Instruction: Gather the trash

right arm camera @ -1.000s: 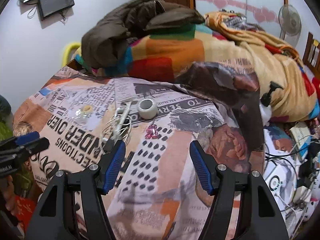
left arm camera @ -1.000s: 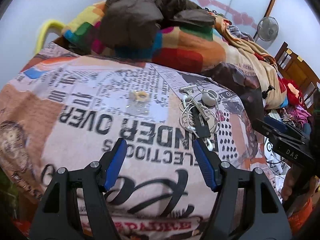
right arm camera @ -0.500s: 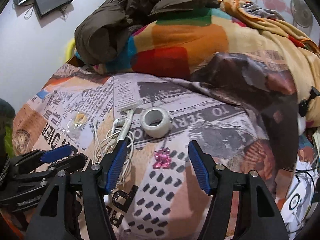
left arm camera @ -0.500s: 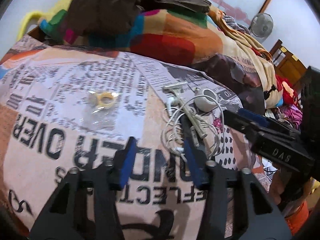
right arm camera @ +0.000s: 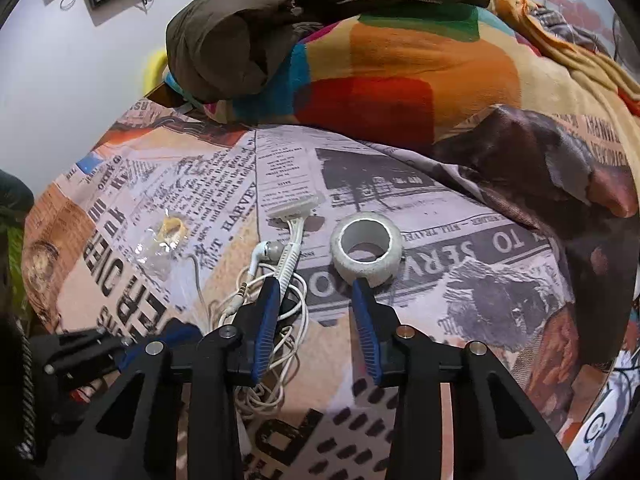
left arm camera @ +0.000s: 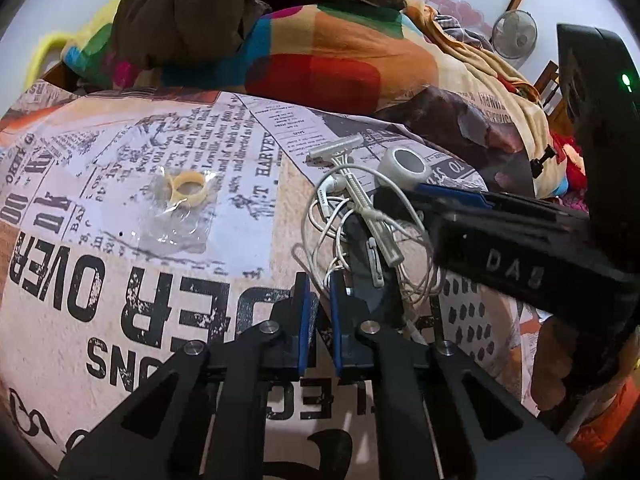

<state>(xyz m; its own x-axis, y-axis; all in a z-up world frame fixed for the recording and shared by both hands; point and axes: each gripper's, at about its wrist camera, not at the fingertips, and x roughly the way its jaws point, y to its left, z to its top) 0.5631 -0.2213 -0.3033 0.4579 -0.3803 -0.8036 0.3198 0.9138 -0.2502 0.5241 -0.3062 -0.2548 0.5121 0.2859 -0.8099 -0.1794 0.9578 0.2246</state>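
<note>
The left gripper (left arm camera: 319,312) has its jaws together, apparently pinching a loop of the white earphone cable (left arm camera: 340,236) at their tips, though the cable is thin and the contact is hard to make out. The right gripper (right arm camera: 316,308) has its jaws apart and closing, its left fingertip (right arm camera: 269,294) on the cable tangle and the disposable razor (right arm camera: 292,232) handle, its right one touching the near edge of the tape roll (right arm camera: 366,248); nothing sits squarely between them. Well to the left of both, a clear plastic wrapper (left arm camera: 176,208) with a yellow ring lies on the newspaper-print bedsheet (left arm camera: 120,280).
</note>
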